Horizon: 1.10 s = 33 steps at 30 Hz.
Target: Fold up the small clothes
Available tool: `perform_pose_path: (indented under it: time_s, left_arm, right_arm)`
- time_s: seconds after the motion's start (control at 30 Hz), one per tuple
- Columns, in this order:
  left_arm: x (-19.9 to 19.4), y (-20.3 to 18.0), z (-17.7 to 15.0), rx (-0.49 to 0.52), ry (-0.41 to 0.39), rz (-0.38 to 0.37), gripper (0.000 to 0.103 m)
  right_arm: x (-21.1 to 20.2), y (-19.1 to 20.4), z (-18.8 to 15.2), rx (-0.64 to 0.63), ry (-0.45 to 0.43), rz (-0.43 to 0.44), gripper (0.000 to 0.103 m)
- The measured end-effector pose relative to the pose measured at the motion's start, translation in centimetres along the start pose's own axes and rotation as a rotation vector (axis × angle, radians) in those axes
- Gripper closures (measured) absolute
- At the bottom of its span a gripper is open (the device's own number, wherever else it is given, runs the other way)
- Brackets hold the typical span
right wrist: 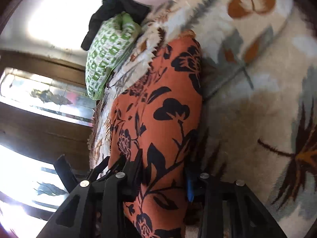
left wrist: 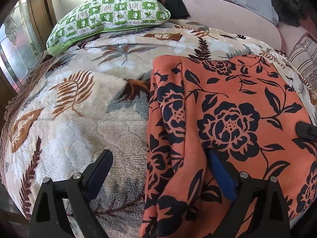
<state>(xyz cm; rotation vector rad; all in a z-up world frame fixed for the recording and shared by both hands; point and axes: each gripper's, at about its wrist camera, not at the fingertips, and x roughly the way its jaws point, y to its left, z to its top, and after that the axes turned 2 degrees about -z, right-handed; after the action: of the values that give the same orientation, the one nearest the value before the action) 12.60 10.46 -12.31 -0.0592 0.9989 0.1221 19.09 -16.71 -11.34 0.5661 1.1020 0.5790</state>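
Right gripper clamps the orange floral garment; left gripper gapes open; no readable writing.

Bed blanket w/ orange garment, pillow.

Home bedroom, plush leaf-print blanket, green checked pillow, window

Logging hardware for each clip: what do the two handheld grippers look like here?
Both match: the left gripper and right gripper have black angular linkage fingers with triangular cutouts, silver round pivot pins and blue pads inside. No cables, markings, hands or sleeves show.
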Motion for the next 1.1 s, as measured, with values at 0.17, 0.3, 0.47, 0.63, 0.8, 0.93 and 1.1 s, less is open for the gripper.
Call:
perform_pose_path:
  time_s: [0.17,0.3,0.47,0.63,0.8,0.93,1.1]
  left_arm:
    - [0.0,0.1,-0.1,0.002,-0.002,-0.006,0.005]
    - [0.1,0.1,-0.1,-0.01,0.001,-0.016,0.005]
    - [0.1,0.1,-0.1,-0.01,0.0,-0.018,0.005]
    - [0.3,0.4,-0.3,-0.018,-0.005,-0.025,0.002]
    - [0.3,0.6,-0.3,-0.014,-0.01,-0.033,0.002]
    - [0.4,0.6,-0.4,-0.015,-0.011,-0.031,0.002]
    - [0.4,0.9,-0.4,-0.018,-0.009,-0.039,0.002]
  right_arm:
    - [2.3,-2.9,-0.1,0.085,0.073,-0.013,0.061]
    - [-0.1,-3.3,1.4,0.152,-0.05,0.087,0.009]
    - [5.0,-4.1,4.5,0.238,0.078,0.121,0.046]
    - [3.5,-0.2,4.5,0.025,-0.025,-0.02,0.07]
    - [3.6,-3.0,4.3,0.174,-0.004,0.043,0.053]
    - [2.7,-2.8,5.5,0.199,-0.092,0.073,0.026]
    - [3.9,-1.5,7.0,0.111,-0.017,-0.012,0.072]
